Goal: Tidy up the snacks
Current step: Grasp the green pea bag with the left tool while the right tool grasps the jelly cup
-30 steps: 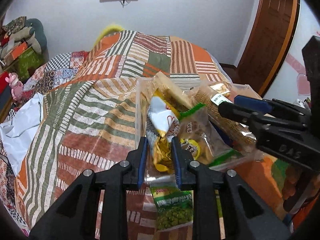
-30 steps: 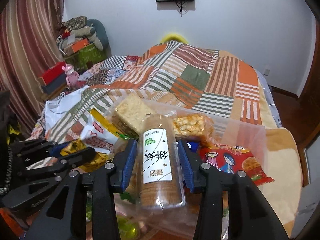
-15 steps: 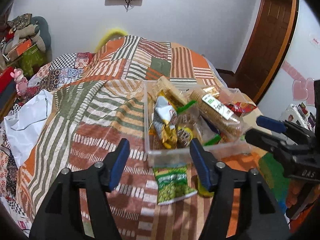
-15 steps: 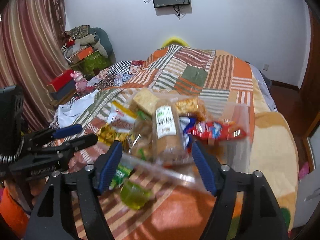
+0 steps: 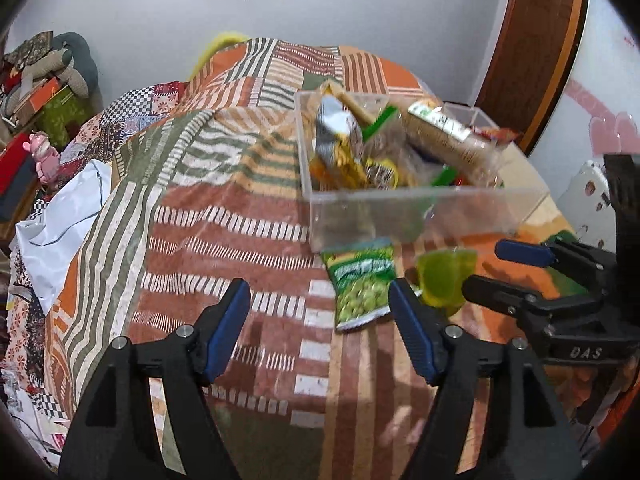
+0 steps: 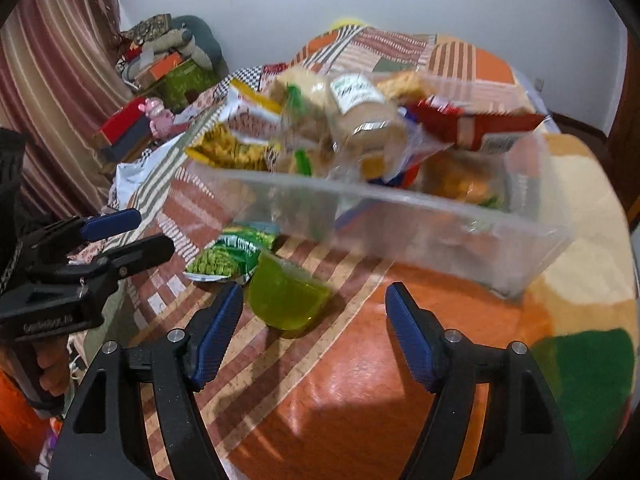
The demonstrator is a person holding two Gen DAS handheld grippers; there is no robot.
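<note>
A clear plastic bin (image 5: 420, 212) full of snack packs stands on the patchwork bed; it also shows in the right wrist view (image 6: 420, 220). A round biscuit pack (image 6: 360, 112) and a yellow-white chip bag (image 5: 336, 136) stick out of it. In front of the bin lie a green pea packet (image 5: 360, 280) (image 6: 228, 256) and a green jelly cup (image 5: 444, 276) (image 6: 286, 300). My left gripper (image 5: 320, 320) is open and empty, short of the pea packet. My right gripper (image 6: 314, 326) is open and empty, just short of the jelly cup.
The patchwork quilt (image 5: 200, 200) covers the bed. A white cloth (image 5: 60, 224) lies at the left edge. Boxes and a pink toy (image 6: 156, 120) sit on the left. A brown door (image 5: 532, 48) is at the right.
Both grippers let go of the packs in the bin, opened wide and pulled back. The pea packet and jelly cup came into view in front of the bin.
</note>
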